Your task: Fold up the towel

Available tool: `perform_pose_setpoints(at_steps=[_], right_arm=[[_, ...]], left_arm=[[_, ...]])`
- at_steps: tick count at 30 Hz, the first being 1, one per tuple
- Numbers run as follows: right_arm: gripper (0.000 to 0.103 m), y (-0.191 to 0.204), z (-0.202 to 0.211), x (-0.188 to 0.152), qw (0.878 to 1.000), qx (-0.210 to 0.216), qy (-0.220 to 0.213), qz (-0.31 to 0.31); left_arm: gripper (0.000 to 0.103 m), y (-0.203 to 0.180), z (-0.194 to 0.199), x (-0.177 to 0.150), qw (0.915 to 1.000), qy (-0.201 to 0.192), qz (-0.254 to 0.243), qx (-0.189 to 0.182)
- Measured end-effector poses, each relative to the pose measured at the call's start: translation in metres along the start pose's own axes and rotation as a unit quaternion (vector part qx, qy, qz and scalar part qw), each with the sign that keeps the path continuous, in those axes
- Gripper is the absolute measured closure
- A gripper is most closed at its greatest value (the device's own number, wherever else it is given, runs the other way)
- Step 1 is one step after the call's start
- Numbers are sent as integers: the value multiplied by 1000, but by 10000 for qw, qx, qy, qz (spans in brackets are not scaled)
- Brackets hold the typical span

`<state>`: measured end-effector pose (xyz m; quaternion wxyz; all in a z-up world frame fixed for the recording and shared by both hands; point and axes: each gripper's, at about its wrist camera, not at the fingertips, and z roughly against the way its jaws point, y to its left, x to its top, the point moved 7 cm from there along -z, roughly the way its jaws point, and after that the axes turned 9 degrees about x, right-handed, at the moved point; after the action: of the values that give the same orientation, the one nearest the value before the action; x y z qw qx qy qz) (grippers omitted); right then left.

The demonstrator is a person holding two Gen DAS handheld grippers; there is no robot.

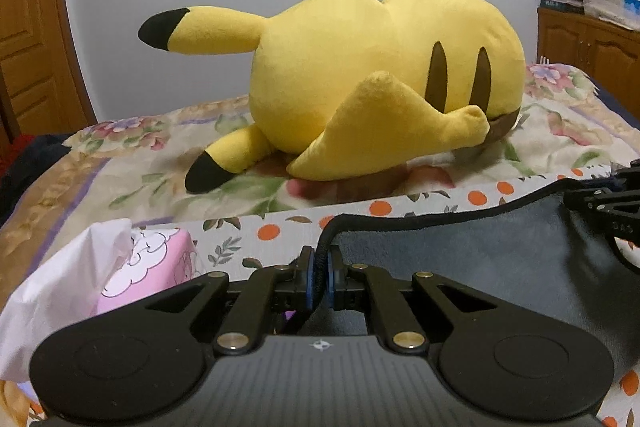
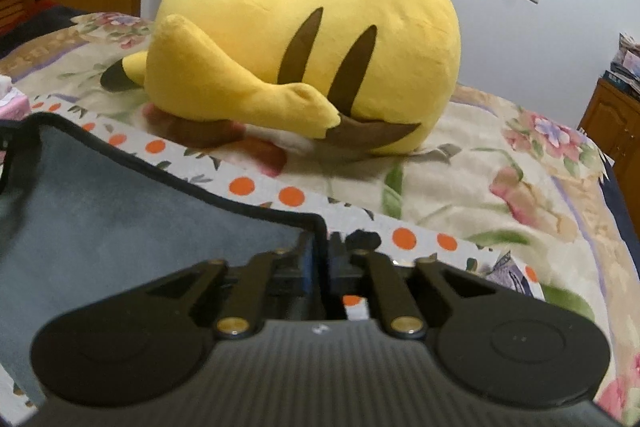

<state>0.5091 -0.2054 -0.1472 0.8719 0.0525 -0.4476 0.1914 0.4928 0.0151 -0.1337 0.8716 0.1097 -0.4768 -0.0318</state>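
Note:
A grey towel (image 1: 460, 255) with a dark hem hangs stretched between my two grippers above an orange-dotted cloth (image 1: 276, 231). My left gripper (image 1: 320, 267) is shut on the towel's left corner; the hem runs between its blue pads. My right gripper (image 2: 320, 251) is shut on the towel's right corner (image 2: 316, 223). The towel (image 2: 132, 211) spreads left from it in the right wrist view. The right gripper also shows at the right edge of the left wrist view (image 1: 608, 207).
A large yellow Pikachu plush (image 1: 384, 79) lies on the floral bedspread (image 1: 132, 167) just beyond the towel. It also shows in the right wrist view (image 2: 304, 55). A pink tissue pack (image 1: 140, 263) with white tissue sits left. A wooden cabinet (image 1: 592, 43) stands at right.

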Motion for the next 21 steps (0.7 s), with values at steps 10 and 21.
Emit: perform_pose_setpoints(at_steps=[10,21], right_arm=[[58,3,19,-3,9998,108,-73,-134],[53,26,67,-28,9969,493,-169,-584]], left_arm=[[68,-6,15,-11,9999,89,-68,-117],[35,-12,61,-34,9992,228,-33,-333]])
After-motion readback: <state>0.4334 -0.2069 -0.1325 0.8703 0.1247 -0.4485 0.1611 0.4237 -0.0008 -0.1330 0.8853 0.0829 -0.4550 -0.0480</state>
